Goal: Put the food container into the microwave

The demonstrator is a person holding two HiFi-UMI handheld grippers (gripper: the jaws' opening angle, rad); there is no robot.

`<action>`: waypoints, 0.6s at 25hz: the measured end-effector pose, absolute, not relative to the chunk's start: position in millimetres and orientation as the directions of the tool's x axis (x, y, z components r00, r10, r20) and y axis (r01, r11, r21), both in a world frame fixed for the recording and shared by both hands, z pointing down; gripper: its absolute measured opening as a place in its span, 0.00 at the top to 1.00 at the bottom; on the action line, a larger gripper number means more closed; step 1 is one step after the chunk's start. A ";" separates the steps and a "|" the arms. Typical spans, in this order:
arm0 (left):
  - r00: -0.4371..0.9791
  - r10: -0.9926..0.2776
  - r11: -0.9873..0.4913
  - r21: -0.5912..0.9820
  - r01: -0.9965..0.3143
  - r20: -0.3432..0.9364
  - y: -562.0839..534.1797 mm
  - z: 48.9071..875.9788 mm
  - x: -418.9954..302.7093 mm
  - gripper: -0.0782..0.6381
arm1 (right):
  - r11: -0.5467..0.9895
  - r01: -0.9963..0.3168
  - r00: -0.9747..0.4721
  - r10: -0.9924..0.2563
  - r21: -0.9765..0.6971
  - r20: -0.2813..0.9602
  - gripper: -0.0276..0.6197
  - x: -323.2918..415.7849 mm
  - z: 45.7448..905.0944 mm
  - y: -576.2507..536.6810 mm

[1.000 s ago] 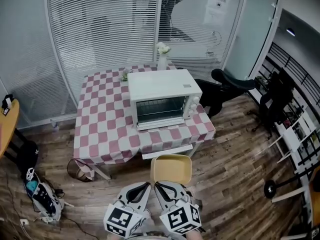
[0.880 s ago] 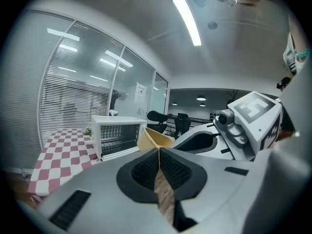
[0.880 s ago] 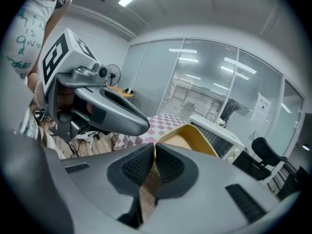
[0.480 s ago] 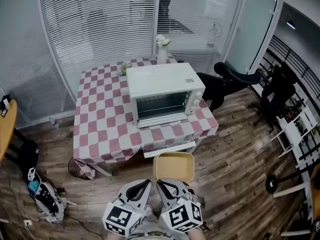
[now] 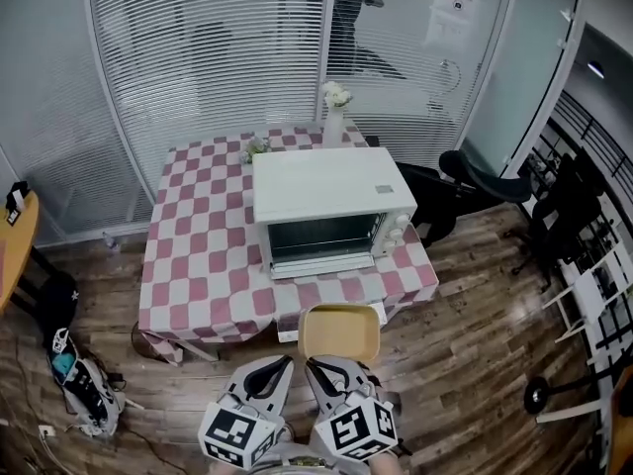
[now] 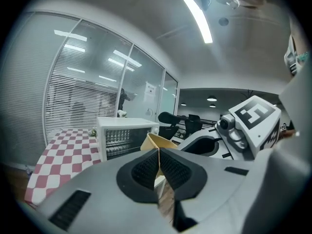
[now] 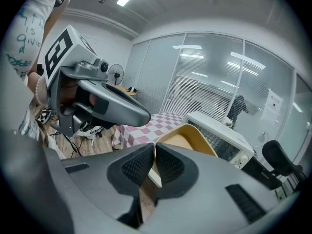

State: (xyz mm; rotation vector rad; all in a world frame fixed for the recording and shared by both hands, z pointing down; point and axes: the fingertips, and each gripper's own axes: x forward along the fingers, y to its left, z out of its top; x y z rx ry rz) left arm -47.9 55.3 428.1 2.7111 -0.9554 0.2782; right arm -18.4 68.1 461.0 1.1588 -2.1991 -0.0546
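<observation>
A yellow food container (image 5: 339, 333) hangs in front of me, low over the wooden floor, just short of the table's front edge. My left gripper (image 5: 286, 365) and right gripper (image 5: 316, 366) are both shut on its near rim, side by side. The left gripper view has that gripper (image 6: 158, 153) pinching the thin yellow wall of the container (image 6: 155, 141). In the right gripper view the jaws of that gripper (image 7: 154, 151) are closed on the container (image 7: 187, 139) too. The white microwave (image 5: 331, 211) stands on the checked table (image 5: 198, 265) with its dark glass door facing me.
A vase of white flowers (image 5: 334, 117) stands behind the microwave. A black office chair (image 5: 475, 181) is to the table's right, and a bag (image 5: 79, 384) lies on the floor at left. A blind-covered glass wall closes the far side.
The table and microwave have come a little nearer and to the right in view. The container stays held by both grippers, now close to the table's front edge.
</observation>
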 end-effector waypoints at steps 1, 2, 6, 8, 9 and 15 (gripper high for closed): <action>0.762 -0.592 -0.748 0.172 -0.641 0.262 47.6 427.7 -43.2 0.87 | 0.618 -0.721 -0.412 -0.746 0.313 0.524 0.94 -15.3 458.1 60.5; 0.759 -0.595 -0.746 0.170 -0.644 0.265 40.5 427.2 -38.1 0.87 | 0.626 -0.717 -0.419 -0.740 0.308 0.526 0.94 -11.9 455.6 53.2; 0.748 -0.606 -0.738 0.158 -0.656 0.272 12.1 425.5 -17.8 0.87 | 0.641 -0.705 -0.440 -0.731 0.303 0.522 0.94 5.1 457.8 24.6; 0.743 -0.608 -0.736 0.155 -0.660 0.278 0.7 425.9 -9.4 0.87 | 0.649 -0.702 -0.448 -0.722 0.292 0.528 0.94 11.9 456.2 13.0; 0.741 -0.610 -0.733 0.154 -0.662 0.281 -4.2 426.5 -5.5 0.87 | 0.654 -0.700 -0.451 -0.717 0.288 0.532 0.94 15.5 455.8 8.1; 0.715 -0.632 -0.708 0.154 -0.690 0.298 -30.3 425.5 14.7 0.87 | 0.679 -0.675 -0.469 -0.698 0.289 0.542 0.94 38.6 456.6 -16.8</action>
